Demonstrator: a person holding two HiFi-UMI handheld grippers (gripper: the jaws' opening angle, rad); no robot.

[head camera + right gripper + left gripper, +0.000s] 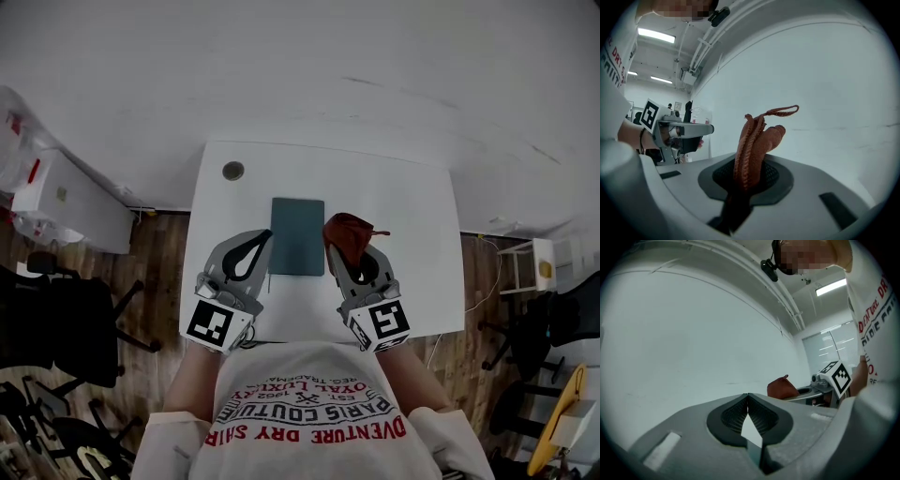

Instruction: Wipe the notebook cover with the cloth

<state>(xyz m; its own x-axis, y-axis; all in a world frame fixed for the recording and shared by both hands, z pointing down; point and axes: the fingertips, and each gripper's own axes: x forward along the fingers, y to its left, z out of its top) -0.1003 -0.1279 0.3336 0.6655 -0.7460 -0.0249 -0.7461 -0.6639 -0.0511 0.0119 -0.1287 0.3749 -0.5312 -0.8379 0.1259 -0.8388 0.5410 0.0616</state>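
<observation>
A dark teal notebook (297,236) lies flat in the middle of the white table (412,206). My left gripper (264,235) hovers at the notebook's left edge, its jaws pressed together with nothing between them (748,395). My right gripper (339,251) is at the notebook's right edge, shut on a rust-brown cloth (348,234). The cloth (754,140) stands bunched up out of the jaws (749,176), a thin loop at its top. Both gripper views look up at the wall, so neither shows the notebook. The cloth (782,388) also shows in the left gripper view.
A small round grommet (233,171) sits at the table's far left corner. Black office chairs (66,328) stand on the wooden floor to the left, beside a white cabinet (70,197). A small white stand (530,267) is to the right.
</observation>
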